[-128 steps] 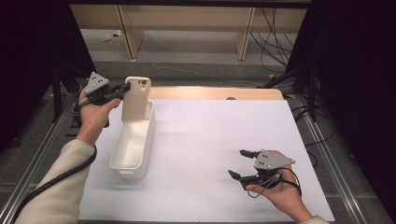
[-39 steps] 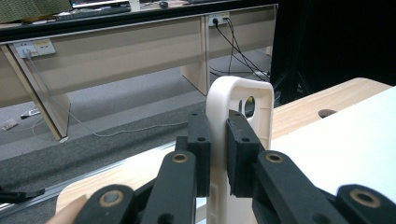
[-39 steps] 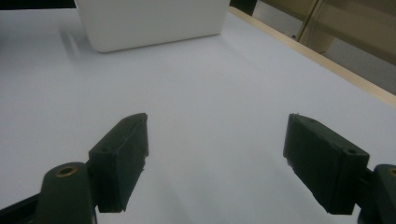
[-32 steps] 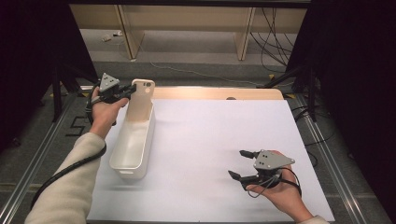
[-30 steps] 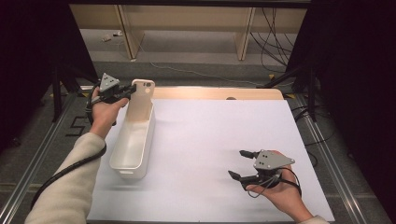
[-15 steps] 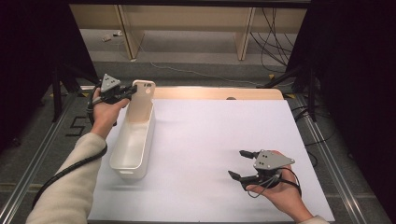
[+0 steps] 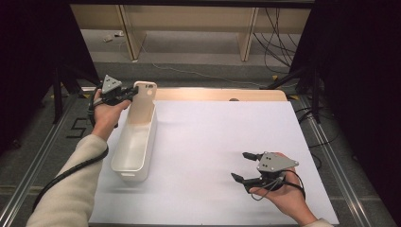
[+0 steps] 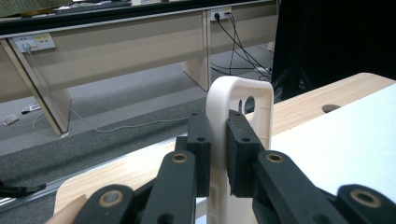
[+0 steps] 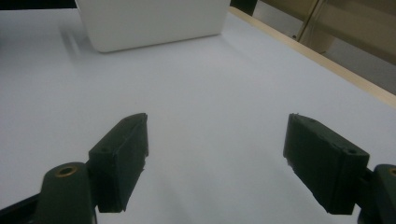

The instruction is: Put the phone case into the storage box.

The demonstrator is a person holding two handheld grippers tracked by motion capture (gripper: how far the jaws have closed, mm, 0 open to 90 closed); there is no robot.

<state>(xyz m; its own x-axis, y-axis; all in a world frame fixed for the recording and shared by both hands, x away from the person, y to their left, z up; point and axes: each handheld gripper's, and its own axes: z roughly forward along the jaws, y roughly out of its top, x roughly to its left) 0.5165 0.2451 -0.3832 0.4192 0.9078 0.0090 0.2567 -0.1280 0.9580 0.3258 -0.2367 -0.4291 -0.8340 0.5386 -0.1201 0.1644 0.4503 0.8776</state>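
Looking down from the high view, a white sheet (image 7: 222,151) covers most of the table (image 7: 217,93), leaving a strip of bare wood along the far edge. A long white bin (image 7: 135,139) lies near the left edge of the sheet, its length running from the near side toward the far left corner, open side up, with an upright handle tab (image 7: 144,94) at its far end. The left gripper (image 7: 128,93), held in the person's left hand (image 7: 106,113), reaches in from the left and is clamped on that tab. The right gripper (image 7: 246,166) rests in the right hand (image 7: 283,196) near the near right corner of the sheet, well apart from the bin, its jaws spread with nothing between them. In the left gripper view, the two black pads (image 8: 239,149) press flat on either side of the tab's narrow white edge (image 8: 219,135), which stands upright between them and rises above them to a rounded top with a hole through it; the wooden table edge and the white sheet lie to the right. In the right gripper view, the right gripper (image 9: 215,154) hangs low over the bare sheet with its jaws wide apart and empty, and the near end of the bin (image 9: 154,23) sits farther off at the top of the frame.
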